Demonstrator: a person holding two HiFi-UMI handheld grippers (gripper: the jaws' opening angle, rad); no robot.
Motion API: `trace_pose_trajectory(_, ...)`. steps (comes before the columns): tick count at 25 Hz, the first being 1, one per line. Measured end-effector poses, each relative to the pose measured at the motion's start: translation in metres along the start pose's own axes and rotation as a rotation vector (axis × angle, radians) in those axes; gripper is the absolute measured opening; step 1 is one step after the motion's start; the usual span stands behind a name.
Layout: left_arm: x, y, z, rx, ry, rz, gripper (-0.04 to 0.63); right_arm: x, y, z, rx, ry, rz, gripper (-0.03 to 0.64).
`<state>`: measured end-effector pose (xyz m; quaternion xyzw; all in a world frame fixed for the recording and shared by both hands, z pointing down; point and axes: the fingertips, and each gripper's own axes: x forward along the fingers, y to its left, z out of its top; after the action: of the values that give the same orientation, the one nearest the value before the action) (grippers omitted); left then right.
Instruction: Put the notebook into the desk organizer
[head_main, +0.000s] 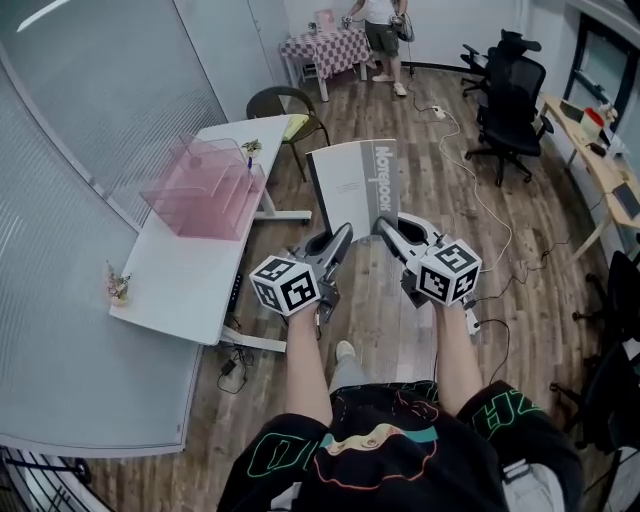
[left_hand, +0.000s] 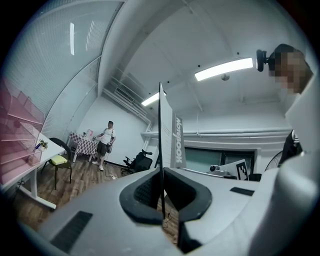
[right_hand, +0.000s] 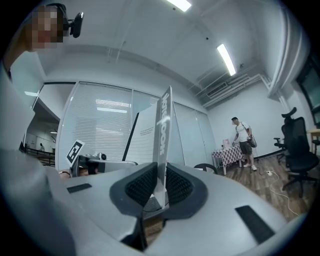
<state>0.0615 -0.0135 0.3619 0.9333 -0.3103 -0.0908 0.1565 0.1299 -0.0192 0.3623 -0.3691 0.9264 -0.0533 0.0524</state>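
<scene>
A grey notebook (head_main: 355, 190) with "Notebook" printed down its spine is held upright in the air over the wooden floor, to the right of the white table (head_main: 190, 275). My left gripper (head_main: 340, 238) is shut on its lower left edge. In the left gripper view the thin cover (left_hand: 161, 135) runs straight between the pads. My right gripper (head_main: 388, 228) is shut on the lower right corner by the spine, and the right gripper view shows the notebook (right_hand: 163, 130) pinched between the pads. The pink see-through desk organizer (head_main: 205, 185) stands on the table, well to the left of the notebook.
A chair with a yellow cushion (head_main: 285, 115) stands at the table's far end. Black office chairs (head_main: 510, 100) and a wooden desk (head_main: 600, 165) are to the right. A person (head_main: 380, 30) stands by a checked table (head_main: 325, 48) at the back. Cables (head_main: 470, 180) trail across the floor.
</scene>
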Motion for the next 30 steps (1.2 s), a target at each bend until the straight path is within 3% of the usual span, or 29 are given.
trace_pose_trajectory(9, 0.045, 0.063, -0.007, -0.014, 0.014, -0.037, 0.008, 0.045, -0.057, -0.02, -0.001, 0.005, -0.044, 0.025)
trace_pose_trajectory(30, 0.154, 0.305, 0.046, -0.109, 0.035, -0.031, 0.008, 0.27, -0.209, -0.038, 0.019, 0.072, -0.096, 0.026)
